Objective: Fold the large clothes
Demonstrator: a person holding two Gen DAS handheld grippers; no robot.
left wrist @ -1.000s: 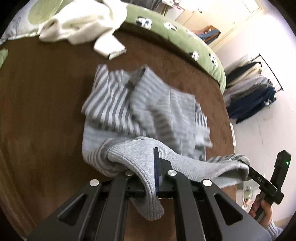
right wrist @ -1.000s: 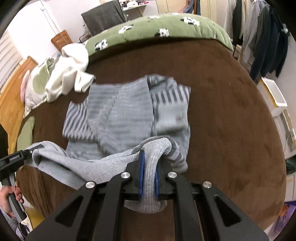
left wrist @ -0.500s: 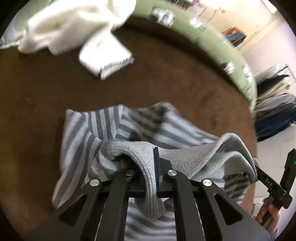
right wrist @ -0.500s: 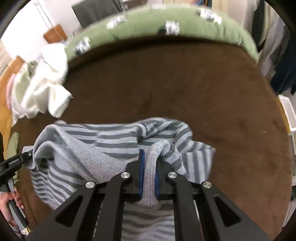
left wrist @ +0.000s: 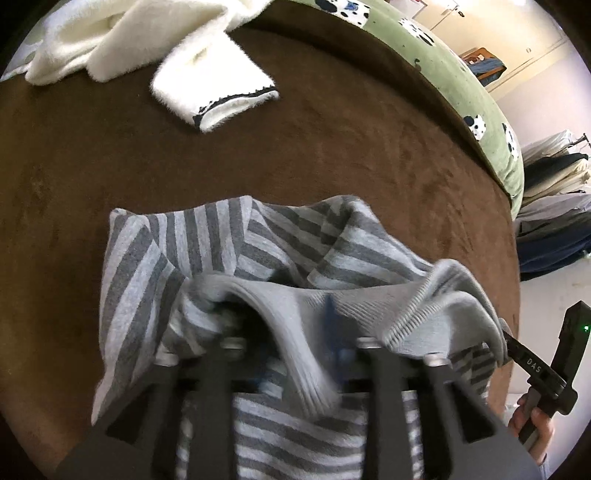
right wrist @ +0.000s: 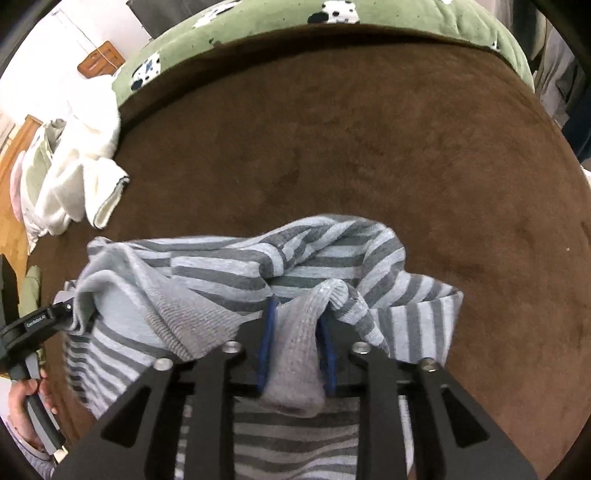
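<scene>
A grey striped sweater [left wrist: 207, 240] [right wrist: 236, 266] lies doubled over on the brown bed cover [left wrist: 332, 147] [right wrist: 369, 147]. Its plain ribbed hem [left wrist: 295, 306] [right wrist: 295, 354] is bunched on top along the near edge. My left gripper [left wrist: 295, 332] hangs over the hem's left end, its jaws opening wide; the hem drapes loosely between the fingers, blurred. At the hem's right end, my right gripper [right wrist: 297, 314] has its jaws opening too. Its blue pads [right wrist: 266, 332] stand apart with a tongue of hem slack between them.
A white fluffy garment [left wrist: 147, 44] [right wrist: 81, 162] lies crumpled at the far left of the bed. A green cow-print cushion [left wrist: 443, 66] [right wrist: 295, 22] runs along the far edge. Hanging clothes [left wrist: 554, 206] are off to the right. A hand [left wrist: 532, 424] [right wrist: 26, 402] holds each handle.
Both grippers carried the hem forward and down over the sweater, doubling it over. They were shut on the hem; now their jaws have parted and the hem sags.
</scene>
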